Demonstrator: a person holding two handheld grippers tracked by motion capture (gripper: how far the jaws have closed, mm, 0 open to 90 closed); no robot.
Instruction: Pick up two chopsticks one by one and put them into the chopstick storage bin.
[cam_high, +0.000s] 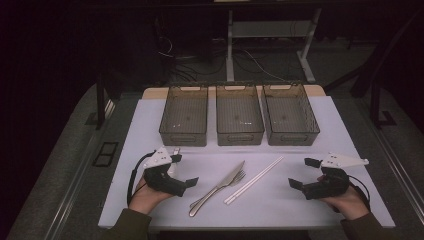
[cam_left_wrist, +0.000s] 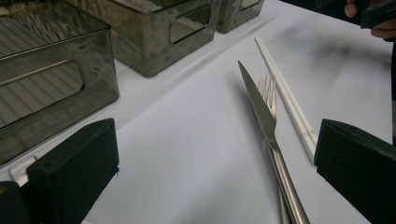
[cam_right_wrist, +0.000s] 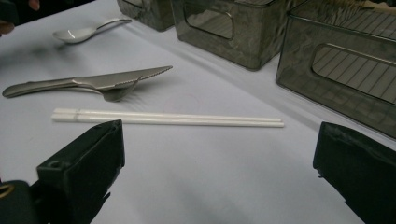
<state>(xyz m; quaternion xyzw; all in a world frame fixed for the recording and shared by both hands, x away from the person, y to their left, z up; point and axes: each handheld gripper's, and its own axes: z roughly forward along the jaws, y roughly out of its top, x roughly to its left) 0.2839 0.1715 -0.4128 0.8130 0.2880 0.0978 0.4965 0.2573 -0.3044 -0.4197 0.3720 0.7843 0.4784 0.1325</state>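
Left gripper (cam_high: 184, 170): held in the person's left hand (cam_high: 145, 196) at the near left of the table, resting low over the surface. Its jaws stand wide apart and grasp nothing. A grey three-cornered plate sits on top and a black cable loops from its outer side.

Right gripper (cam_high: 304, 173): held in the right hand (cam_high: 346, 200) at the near right, mirrored toward the centre. Its jaws are likewise spread, with nothing between them.

Between the two grippers, well apart from both, lies the cutlery. A table knife (cam_high: 220, 186) rests diagonally on top of a fork (cam_high: 239, 176); the fork tines project from under the blade. A pair of white chopsticks (cam_high: 254, 180) lies just beside them on the right, parallel to each other. In the right gripper view, a spoon (cam_right_wrist: 86, 31) lies farther off, near the left hand.

Surface: a white mat (cam_high: 310, 205) covers the table. Three translucent smoked-plastic bins (cam_high: 239, 120) stand side by side along its far edge, each with a cut-out handle in the near wall.

Room: dark. Table legs and loose cables show on the floor beyond.

Markings: no readable writing.
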